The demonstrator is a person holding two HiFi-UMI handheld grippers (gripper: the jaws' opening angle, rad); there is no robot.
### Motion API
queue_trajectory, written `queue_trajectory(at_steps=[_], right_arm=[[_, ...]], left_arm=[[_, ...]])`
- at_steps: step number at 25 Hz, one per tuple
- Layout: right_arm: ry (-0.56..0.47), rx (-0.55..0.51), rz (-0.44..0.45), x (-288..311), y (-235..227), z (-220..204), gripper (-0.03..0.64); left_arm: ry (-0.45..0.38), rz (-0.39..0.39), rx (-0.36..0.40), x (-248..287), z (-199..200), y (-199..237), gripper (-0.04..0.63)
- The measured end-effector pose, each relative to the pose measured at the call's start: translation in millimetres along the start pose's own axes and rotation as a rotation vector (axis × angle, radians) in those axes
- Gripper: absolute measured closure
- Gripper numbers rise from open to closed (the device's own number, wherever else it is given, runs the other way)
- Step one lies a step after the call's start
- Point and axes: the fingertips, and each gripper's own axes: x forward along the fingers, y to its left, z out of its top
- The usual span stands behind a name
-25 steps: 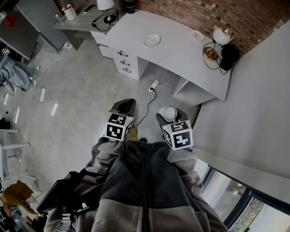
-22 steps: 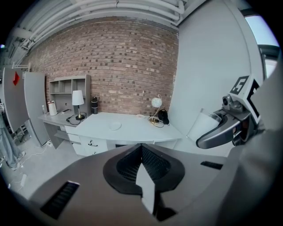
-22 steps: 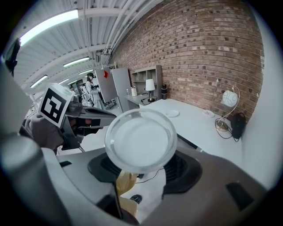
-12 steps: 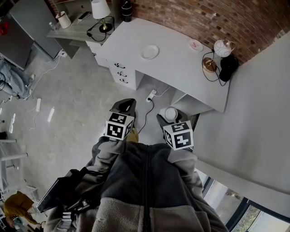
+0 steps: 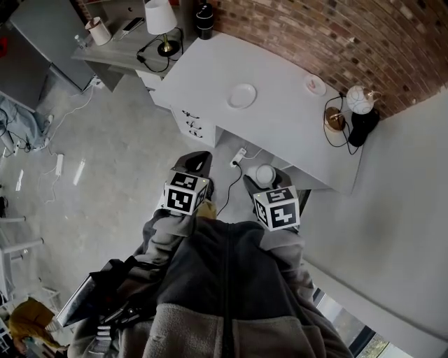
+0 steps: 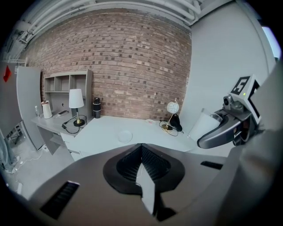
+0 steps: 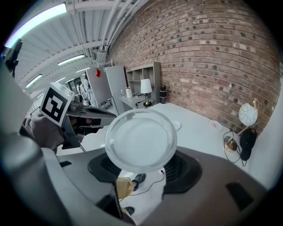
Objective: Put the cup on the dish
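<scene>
Head view: dish point(image 5: 242, 96) upper centre on pale worktop point(image 5: 294, 133); lamp point(image 5: 162, 15) upper left, brick wall point(image 5: 315, 35) behind, grey floor point(image 5: 105, 161) below. Left gripper view: left tongs point(image 6: 141, 149) closed, empty. Right gripper view: right tongs point(image 7: 141, 154) clamping cup point(image 7: 140, 139), centre frame, well apart from dish.

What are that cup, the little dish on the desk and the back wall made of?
Cup: probably frosted plastic or glass; it is cloudy and light passes through.
Dish: perhaps glazed ceramic, plain white and smooth; too small to be sure.
Wall: bare brick, with reddish blocks and pale mortar lines.
</scene>
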Motion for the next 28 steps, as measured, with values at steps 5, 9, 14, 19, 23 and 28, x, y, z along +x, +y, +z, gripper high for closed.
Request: queue_trajectory(at_steps=[5, 9, 14, 19, 23, 28], right_arm=[[0.010, 0.012, -0.019, 31, -21, 43, 0.362], [0.010, 0.021, -0.027, 40, -29, 55, 0.362], [0.023, 0.041, -0.033, 76, -45, 85, 0.362], [0.028, 0.047, -0.032, 101, -51, 110, 0.362], [0.058, 0.051, -0.025, 110, -55, 109, 0.362], [0.081, 0.047, -0.008, 121, -67, 110, 0.362]], left_arm=[[0.014, -0.031, 0.005, 35, 30, 33, 0.591], [0.019, -0.043, 0.008, 49, 41, 43, 0.591], [0.048, -0.071, 0.003, 84, 55, 76, 0.590], [0.079, -0.081, -0.007, 104, 62, 105, 0.591], [0.098, -0.086, -0.023, 115, 61, 110, 0.590], [0.125, -0.080, -0.046, 127, 56, 112, 0.591]])
